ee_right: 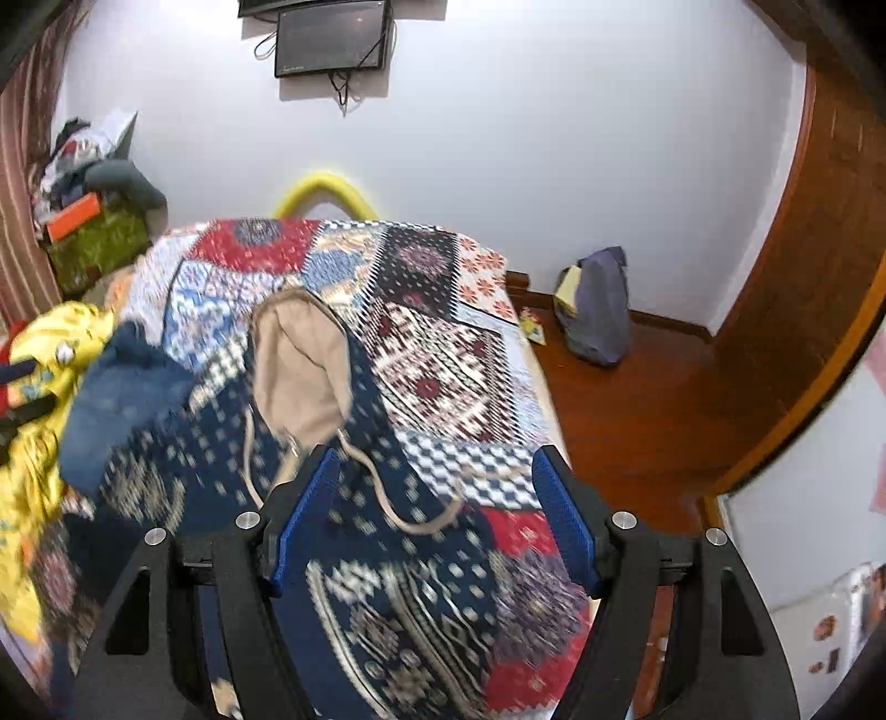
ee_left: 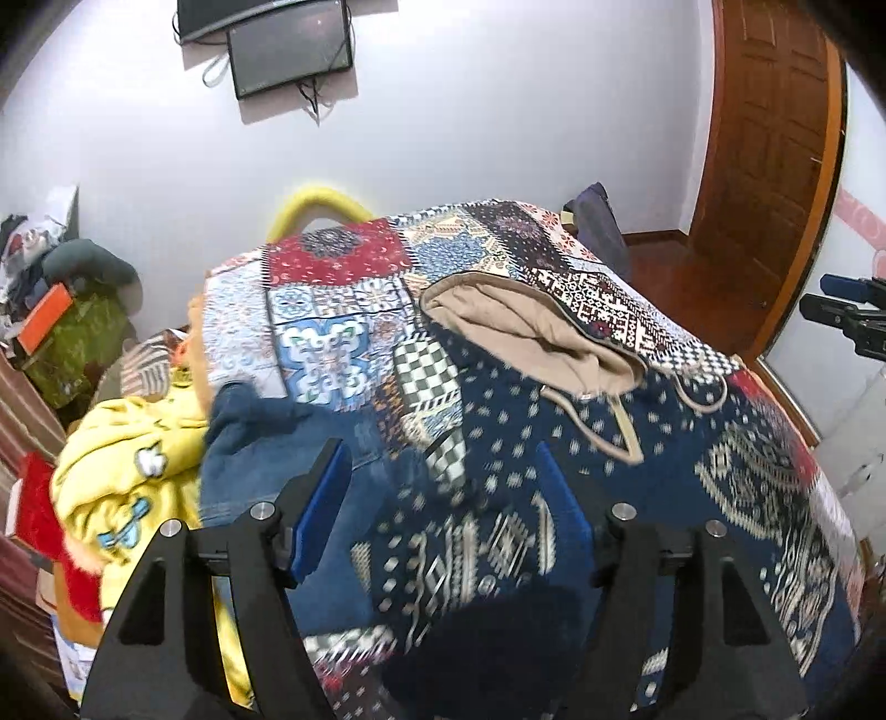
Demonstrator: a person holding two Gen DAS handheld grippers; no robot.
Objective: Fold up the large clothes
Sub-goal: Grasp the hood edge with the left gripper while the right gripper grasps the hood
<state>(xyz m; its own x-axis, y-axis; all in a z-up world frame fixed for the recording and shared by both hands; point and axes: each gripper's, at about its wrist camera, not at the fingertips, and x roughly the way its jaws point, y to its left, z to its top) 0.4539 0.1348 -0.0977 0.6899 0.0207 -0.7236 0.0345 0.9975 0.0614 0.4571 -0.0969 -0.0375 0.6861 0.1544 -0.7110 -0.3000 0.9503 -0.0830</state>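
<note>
Hoodie spread on the bed ahead of both sets of fingers, navy knit with pale geometric bands, blurred in both wrist views. I see its tan-lined hood lying open beyond my left gripper, slightly right of the gap between the pads. Tan drawcords trail from the hood toward the fingers.

Left fingers stand wide apart; nothing between the blue pads, only hoodie fabric below them. No earlier view to compare.

Right gripper likewise spread wide, pads clear of cloth as far as I can tell. Through it, the hood sits beyond the left finger, and one drawcord loops across the gap between the fingers.

Patchwork bedcover shows past the hood in both views. Left of my left finger: a blue denim garment partly overlapping the hoodie's edge, and beyond that a yellow garment in a heap. Right gripper's black body shows at the far right edge of the left view, well apart from the left fingers.

Right of my right finger: wooden floor and a grey-purple bag against the wall. Dark screen mounted high on the wall straight ahead.
</note>
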